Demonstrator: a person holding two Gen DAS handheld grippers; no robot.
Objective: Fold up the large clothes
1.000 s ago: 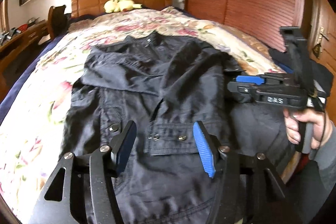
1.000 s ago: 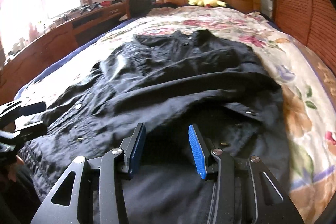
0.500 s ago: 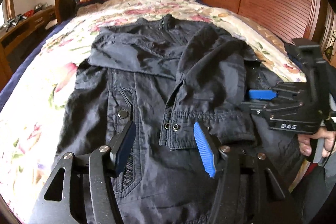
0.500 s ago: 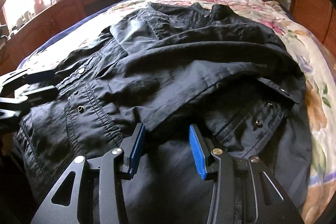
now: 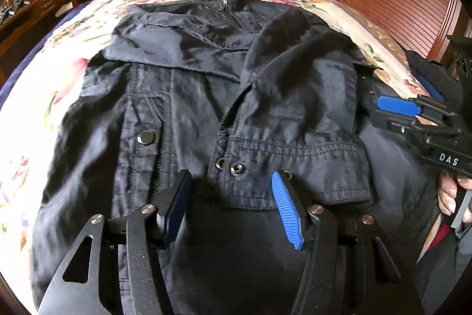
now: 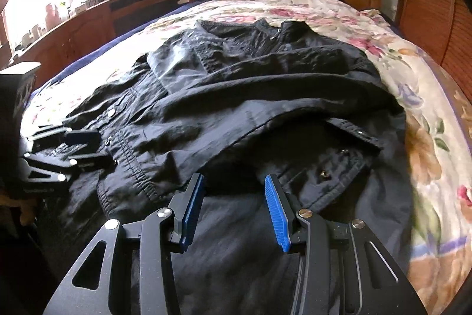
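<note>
1. Your left gripper (image 5: 230, 205) hovered with its jaws partly apart and empty, just closing a little, over the black jacket (image 5: 206, 114), which lay spread on the floral bedspread (image 5: 38, 84).
2. The folded-in sleeve cuff (image 5: 295, 167) sat just ahead; a pinch there could have caught only one layer and dragged the fold open.
3. Your right gripper (image 6: 233, 208) was narrower, holding nothing; lifting unevenly could have skewed the hem.
4. The jacket's near hem was hidden behind both tools.
</note>
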